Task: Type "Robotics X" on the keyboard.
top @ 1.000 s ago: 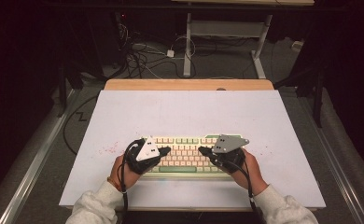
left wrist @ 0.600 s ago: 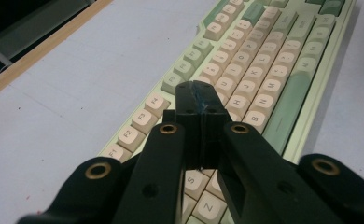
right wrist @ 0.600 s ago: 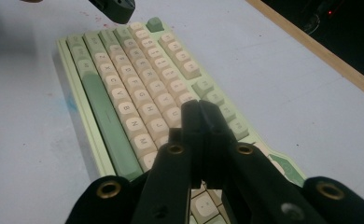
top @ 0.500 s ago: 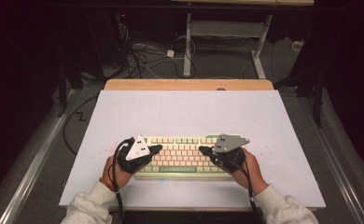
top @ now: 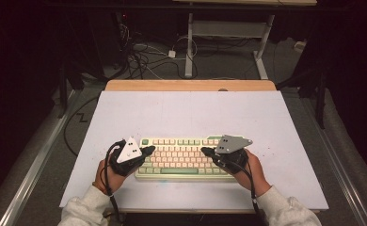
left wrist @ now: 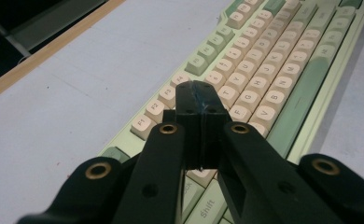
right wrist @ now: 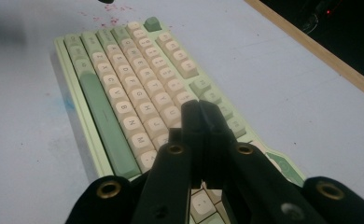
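The keyboard (top: 184,158) lies flat on the near half of the white board (top: 186,113), its long side running across in front of us, the green space bar (top: 180,171) on the edge nearest our body. Its keys are cream in the middle, with pale green ones along the top row and at the ends.

We hold the left claw (top: 148,149) at the keyboard's left end, its tip over the upper left corner keys. In the left gripper view the two black jaws are pressed together with nothing between them, and the tip (left wrist: 196,93) hangs over the number and upper letter rows; whether it touches a key we cannot tell. We hold the right claw (top: 206,151) over the right part of the keyboard, pointing inward toward the middle. In the right gripper view its jaws are likewise closed flat against each other, empty, with the tip (right wrist: 199,109) above the keys near the right end of the letter block; contact there is also unclear.

Both claws point toward each other, well apart, with the middle keys bare between them. Our hands (top: 107,173) rest at the near corners of the keyboard. Small red specks (right wrist: 108,10) dot the board just beyond its far end. The board rests on a wooden tabletop (top: 191,85), whose far edge shows beyond it.
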### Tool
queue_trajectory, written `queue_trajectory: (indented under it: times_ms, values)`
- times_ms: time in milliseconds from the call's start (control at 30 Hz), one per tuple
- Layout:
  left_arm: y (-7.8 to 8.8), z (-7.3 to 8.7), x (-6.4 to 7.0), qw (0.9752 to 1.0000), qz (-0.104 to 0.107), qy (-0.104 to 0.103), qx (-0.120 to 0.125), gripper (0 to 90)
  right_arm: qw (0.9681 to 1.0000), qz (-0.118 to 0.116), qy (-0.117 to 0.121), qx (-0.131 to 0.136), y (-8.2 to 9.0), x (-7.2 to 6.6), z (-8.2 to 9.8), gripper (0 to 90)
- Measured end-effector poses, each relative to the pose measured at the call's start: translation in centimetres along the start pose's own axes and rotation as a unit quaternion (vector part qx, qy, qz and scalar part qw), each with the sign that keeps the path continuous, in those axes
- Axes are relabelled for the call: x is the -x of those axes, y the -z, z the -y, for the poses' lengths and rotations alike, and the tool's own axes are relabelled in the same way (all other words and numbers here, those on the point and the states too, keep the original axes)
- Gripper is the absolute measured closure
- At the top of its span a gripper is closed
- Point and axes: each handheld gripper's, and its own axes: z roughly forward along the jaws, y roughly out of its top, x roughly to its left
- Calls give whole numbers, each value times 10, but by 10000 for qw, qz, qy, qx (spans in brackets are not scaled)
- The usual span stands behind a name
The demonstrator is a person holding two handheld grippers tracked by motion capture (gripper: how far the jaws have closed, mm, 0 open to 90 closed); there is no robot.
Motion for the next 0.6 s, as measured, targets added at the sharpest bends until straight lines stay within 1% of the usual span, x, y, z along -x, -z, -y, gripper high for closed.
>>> queue_trajectory:
  times_ms: [133,367,600]
  values:
    - [5,5,-2,10000,-47,70,22,878,10000,-7,-11,-16,-1,0,1,900]
    - [10,13,-3,9998,-109,135,7,878,9999,-13,-59,-86,-6,2,3,900]
    - [16,23,-4,9996,-142,241,-32,878,9996,-77,15,-254,-19,-1,5,900]
